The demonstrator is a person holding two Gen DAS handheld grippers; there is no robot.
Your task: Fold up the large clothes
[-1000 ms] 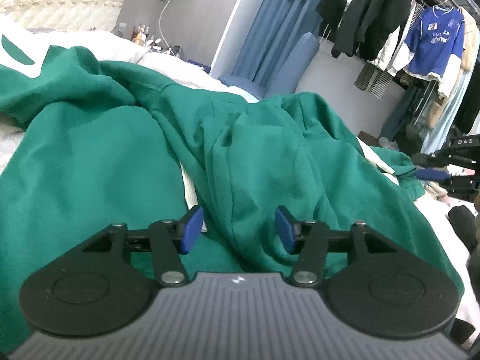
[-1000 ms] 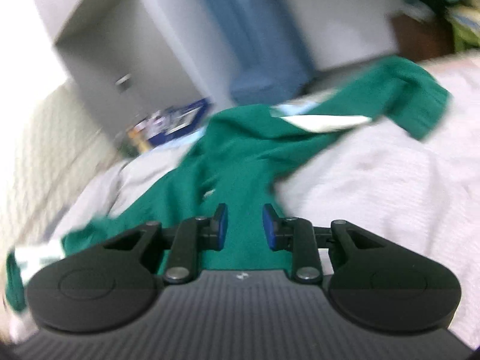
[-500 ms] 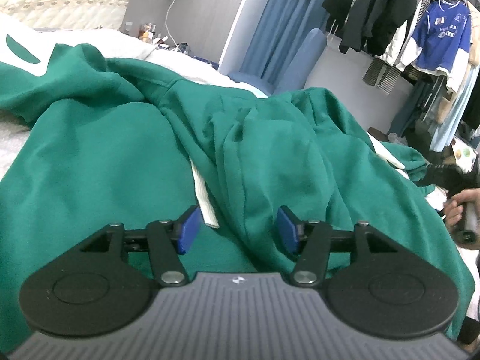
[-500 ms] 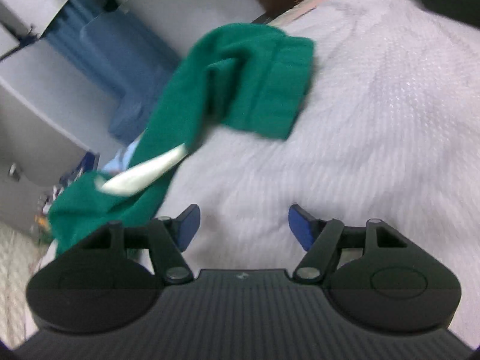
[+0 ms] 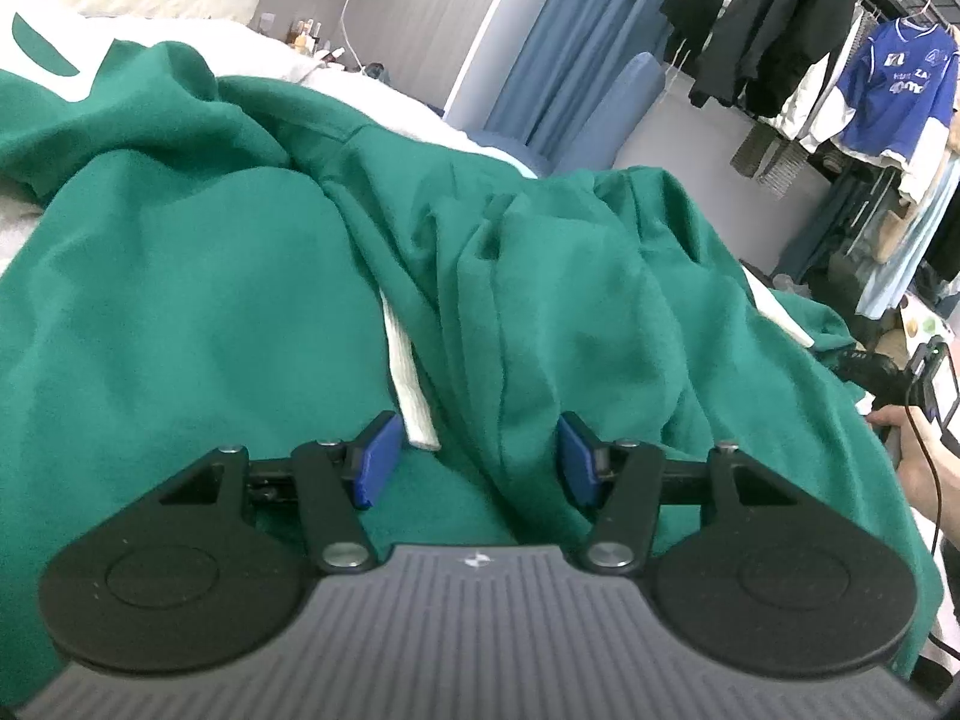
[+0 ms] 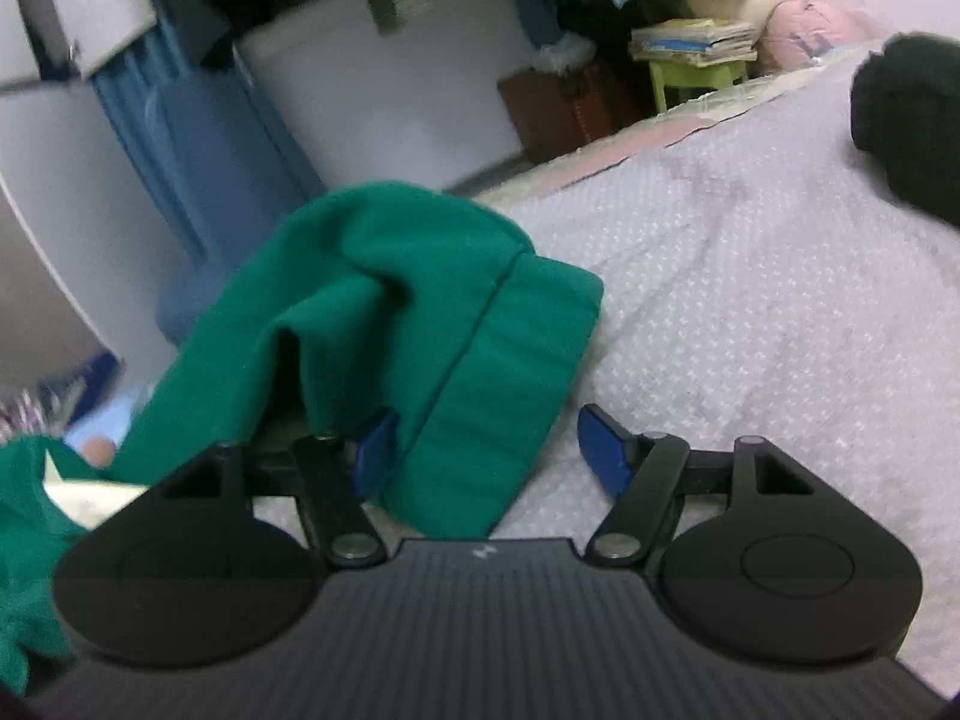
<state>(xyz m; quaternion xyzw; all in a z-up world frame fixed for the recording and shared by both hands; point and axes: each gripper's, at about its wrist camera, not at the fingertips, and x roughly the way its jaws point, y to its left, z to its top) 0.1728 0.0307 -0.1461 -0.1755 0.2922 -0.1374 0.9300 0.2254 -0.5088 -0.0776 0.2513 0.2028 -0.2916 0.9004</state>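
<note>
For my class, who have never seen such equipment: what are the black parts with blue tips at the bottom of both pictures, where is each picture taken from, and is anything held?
Each is a hand-held two-finger gripper carrying its own camera, so each picture looks forward along its fingers. The left gripper hangs open above a rumpled green hooded sweatshirt with a white drawstring. The right gripper is open, with the sweatshirt's ribbed cuff lying between its blue pads on a pale dotted bedspread. Nothing is gripped.
</note>
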